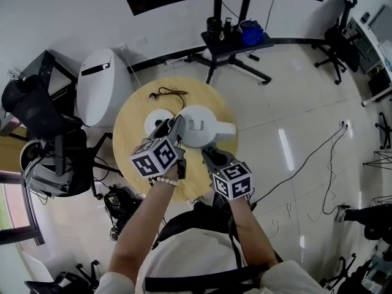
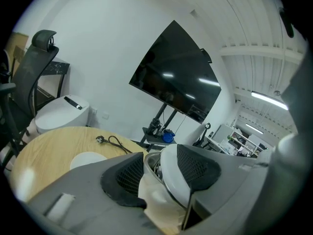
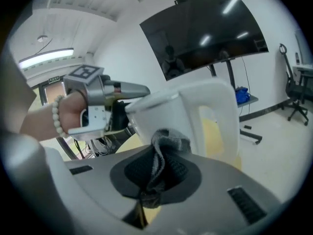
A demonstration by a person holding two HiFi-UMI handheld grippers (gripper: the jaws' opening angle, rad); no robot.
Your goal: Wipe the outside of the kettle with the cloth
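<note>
A white kettle (image 1: 199, 126) stands in the middle of a round wooden table (image 1: 130, 120), its handle toward me. My left gripper (image 1: 176, 128) reaches to its top from the left. In the left gripper view the left gripper (image 2: 164, 169) has its pads closed on the kettle's (image 2: 152, 198) rim, steel showing inside. My right gripper (image 1: 210, 157) hangs just in front of the kettle. The right gripper (image 3: 156, 174) is shut on a bunched grey cloth (image 3: 166, 142), close to the kettle (image 3: 168, 115) beside its handle (image 3: 218, 116); whether the cloth touches it is unclear.
The kettle's round white base (image 1: 155, 121) lies on the table left of the kettle, with a black power cord (image 1: 169, 94) behind it. A white rounded appliance (image 1: 98, 84) and a black office chair (image 1: 33, 109) stand left of the table; a screen stand (image 1: 236, 41) is beyond it.
</note>
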